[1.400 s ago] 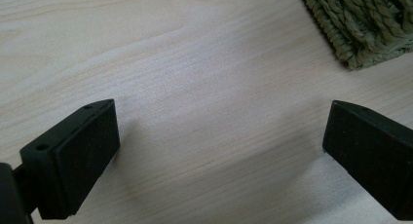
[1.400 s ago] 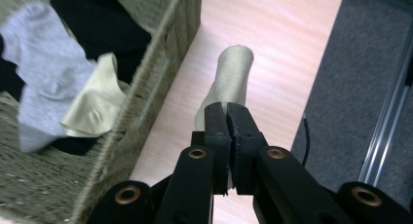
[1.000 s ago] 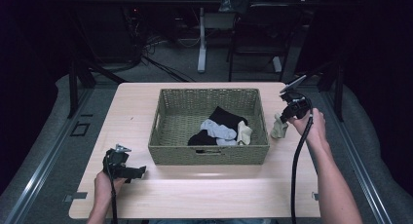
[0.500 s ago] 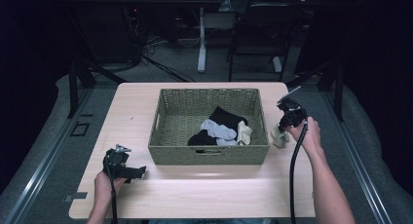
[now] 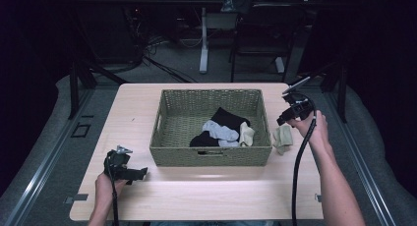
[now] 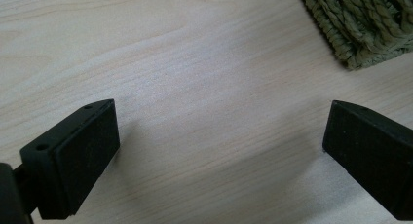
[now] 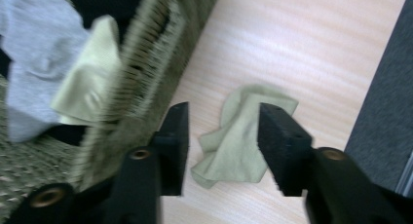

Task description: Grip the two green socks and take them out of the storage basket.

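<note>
Right jaws: parted, nothing between them; the right gripper (image 7: 223,146) hangs just above the pale green sock (image 7: 243,136), one jaw to each side of it.
Left jaws: spread wide and empty; the left gripper (image 6: 214,151) rests low over bare worktop (image 6: 195,63) near the basket's front left corner.
Pale green sock: lies crumpled on the worktop just beside the basket's right wall, outside it (image 5: 282,137).
Basket: woven basket (image 5: 211,155) at mid-worktop, holding a black sock (image 5: 227,119), a grey sock (image 5: 220,132) and another pale green one (image 5: 246,133).
Step in hand: judged to be the reach for the loose sock, ahead of any grasp.
Next move: lower the right jaws onto the cloth, clench on a raised fold, then lift clear of the basket wall.
Against the earlier frames: the right hand (image 5: 314,130) has come down and toward the sock; the left gripper has kept its place; the sock has not shifted.
</note>
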